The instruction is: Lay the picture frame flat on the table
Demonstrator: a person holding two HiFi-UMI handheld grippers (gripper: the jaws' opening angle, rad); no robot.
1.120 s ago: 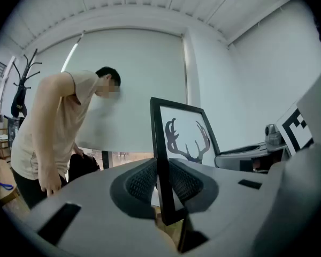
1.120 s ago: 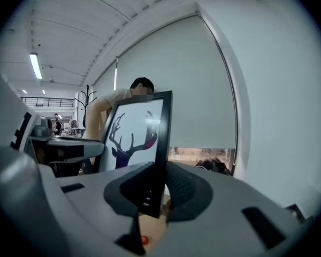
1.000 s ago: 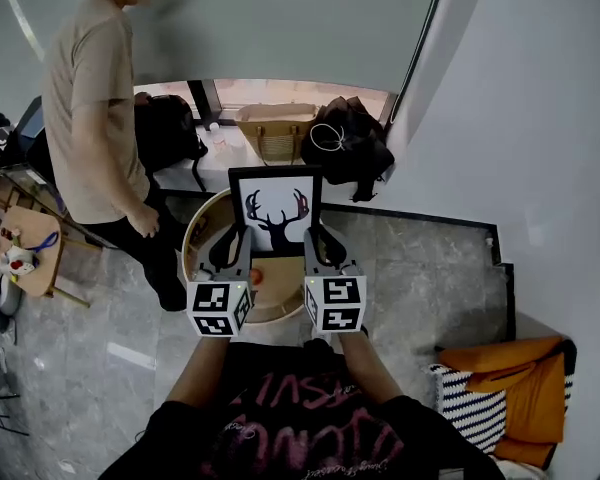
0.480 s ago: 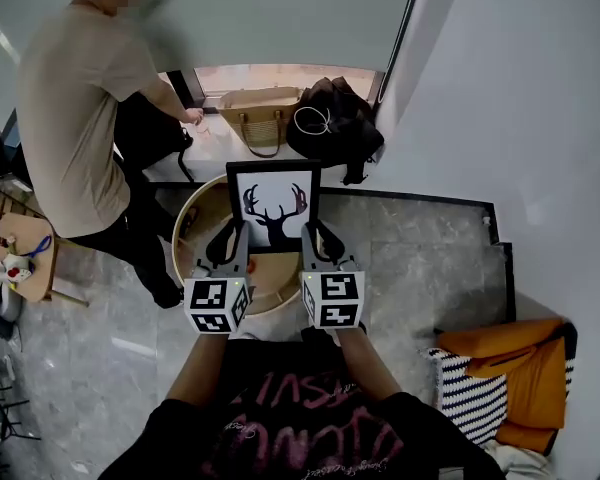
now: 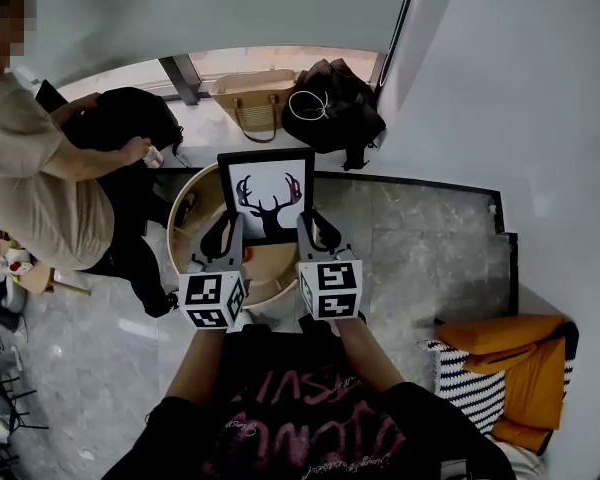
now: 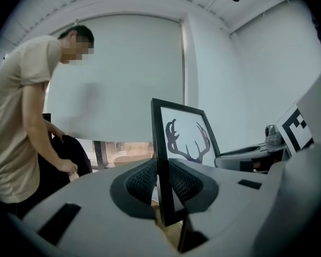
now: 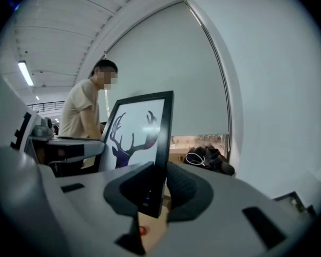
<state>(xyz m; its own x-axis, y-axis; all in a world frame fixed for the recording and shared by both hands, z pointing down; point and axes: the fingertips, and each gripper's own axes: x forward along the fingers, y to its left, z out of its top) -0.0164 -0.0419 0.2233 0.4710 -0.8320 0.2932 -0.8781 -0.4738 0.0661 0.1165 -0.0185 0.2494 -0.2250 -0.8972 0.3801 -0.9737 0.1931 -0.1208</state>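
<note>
- Black picture frame (image 5: 269, 195) is standing upright over the wooden table (image 5: 195, 230) in head view.
- Gripper views are showing left gripper (image 6: 161, 182) and right gripper (image 7: 159, 189) fingers clamping its side edges.

Bystander (image 5: 40, 188) in beige shirt at left, bent toward black backpack (image 5: 125, 118), one hand on it. Window ledge (image 5: 195, 133) along far side carries tan handbag (image 5: 255, 108) with two handles, and just beside it a black bag (image 5: 340, 118) with a coil of white cable (image 5: 310, 103) on top. Grey roller blind (image 5: 230, 8) drawn down above ledge. White wall (image 5: 520, 98) at right. Grey marbled floor (image 5: 420, 258). Orange cushion (image 5: 510, 368) at lower right, touching black-and-white striped fabric (image 5: 470, 408). Small wooden stool (image 5: 35, 273) at far left edge, clutter on it too small to identify.
</note>
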